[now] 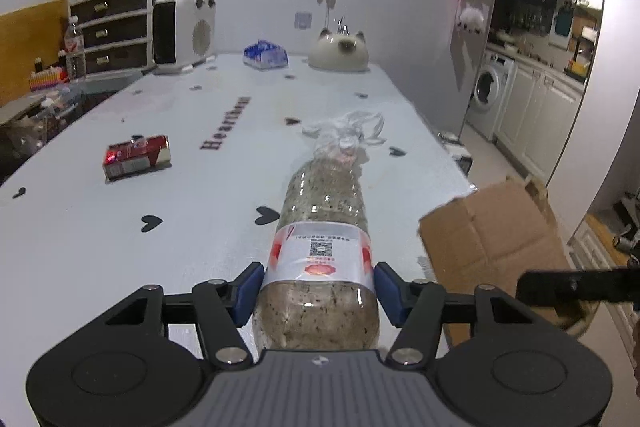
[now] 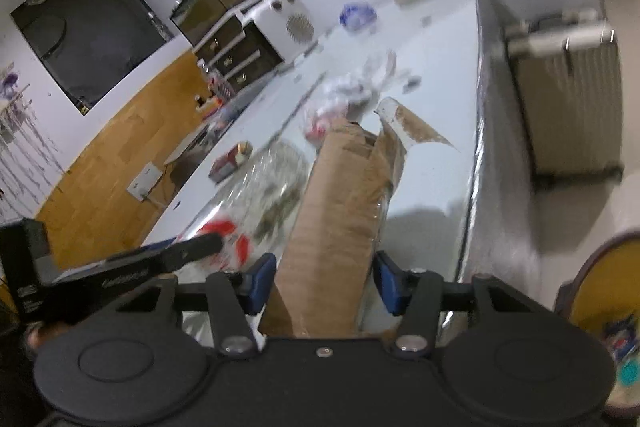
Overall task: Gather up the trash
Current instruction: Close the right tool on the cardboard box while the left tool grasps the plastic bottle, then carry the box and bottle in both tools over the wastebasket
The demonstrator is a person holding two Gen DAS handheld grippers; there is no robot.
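- A long white table (image 1: 100,227), its cover printed with black hearts and the dark word "Heartbeat".
- A flat red and white carton (image 1: 136,157) lies left of that word.
- A crumpled clear plastic bag (image 1: 352,131) lies right of the word.
- Beyond the word, at the far end: a blue and white packet (image 1: 265,55), a white cat-shaped ceramic piece (image 1: 339,51), a white boxy appliance (image 1: 182,31).

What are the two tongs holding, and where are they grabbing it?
Left tongs squeeze the plastic bottle at its label. Right tongs hold the flattened cardboard near one end.
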